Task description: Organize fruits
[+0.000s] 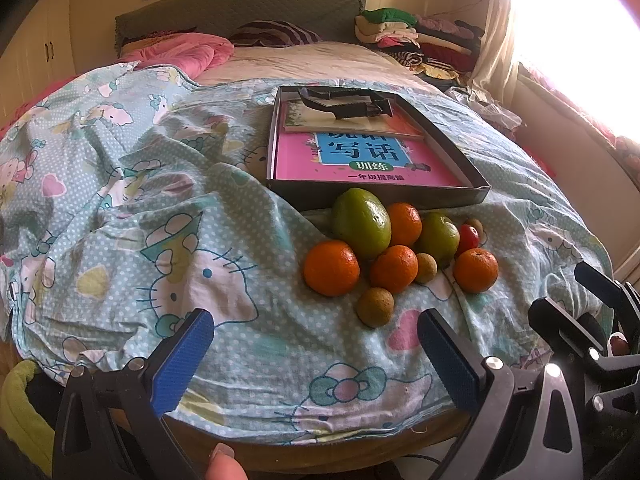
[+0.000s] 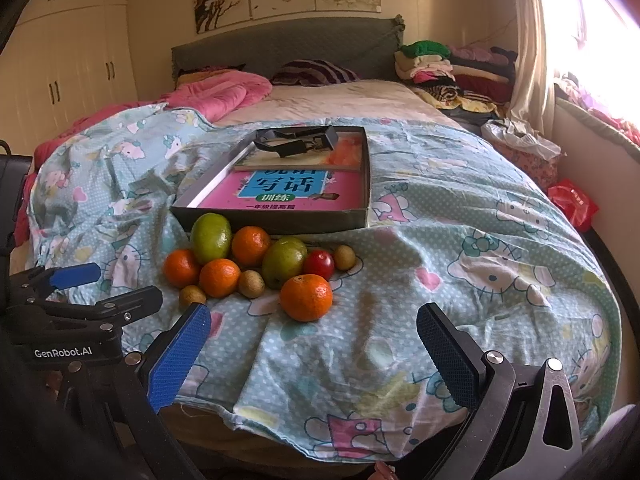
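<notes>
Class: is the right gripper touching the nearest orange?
Apart. In the right wrist view, the open right gripper sits short of the nearest orange, with a strip of patterned bedsheet visible between the fingertips and fruit.

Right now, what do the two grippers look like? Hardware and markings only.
Both match: left gripper and right gripper have black angular metal frames with silver bolts and flat fingers faced with blue ribbed pads. The left one's body, seen from the right wrist camera, carries white GenRobot.AI lettering. No cables visible. Only fingertips of the person show; no sleeves.
</notes>
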Demonstrator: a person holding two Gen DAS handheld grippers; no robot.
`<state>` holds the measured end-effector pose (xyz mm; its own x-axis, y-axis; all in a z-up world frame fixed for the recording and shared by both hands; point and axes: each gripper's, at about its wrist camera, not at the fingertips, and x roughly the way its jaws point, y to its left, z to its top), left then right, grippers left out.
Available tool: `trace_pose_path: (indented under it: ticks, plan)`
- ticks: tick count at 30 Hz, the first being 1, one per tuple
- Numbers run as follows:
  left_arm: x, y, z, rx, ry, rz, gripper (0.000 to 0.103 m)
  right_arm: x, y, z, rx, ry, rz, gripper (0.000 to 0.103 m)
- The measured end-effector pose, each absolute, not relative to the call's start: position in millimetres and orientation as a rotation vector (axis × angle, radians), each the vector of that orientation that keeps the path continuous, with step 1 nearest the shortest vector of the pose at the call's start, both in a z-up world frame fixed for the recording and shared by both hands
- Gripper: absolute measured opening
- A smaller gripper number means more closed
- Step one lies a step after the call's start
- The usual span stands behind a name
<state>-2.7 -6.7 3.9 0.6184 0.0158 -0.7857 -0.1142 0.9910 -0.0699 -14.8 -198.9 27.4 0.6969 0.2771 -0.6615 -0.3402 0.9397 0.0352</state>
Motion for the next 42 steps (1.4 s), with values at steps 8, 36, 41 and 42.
trace_pose_path:
  ticks: [8,36,41,42]
  plan:
    - [-2,-3,0,-0.129,0.911,0.070,0.102,-10,-203,23,-0.079,0.734,0.328,0.103]
    - [16,-22,-16,-0.128,0.988,-0.122,0.054,59,-174,-29,-0.193,0.883,0.403,0.063]
    - [22,-23,-20,-0.138,1.007,-0.129,0.039,62,-170,-34,-0.210,0.876,0.415,0.058]
    - [24,-24,-20,-0.140,1.009,-0.131,0.036,62,-171,-34,-0.199,0.879,0.425,0.055]
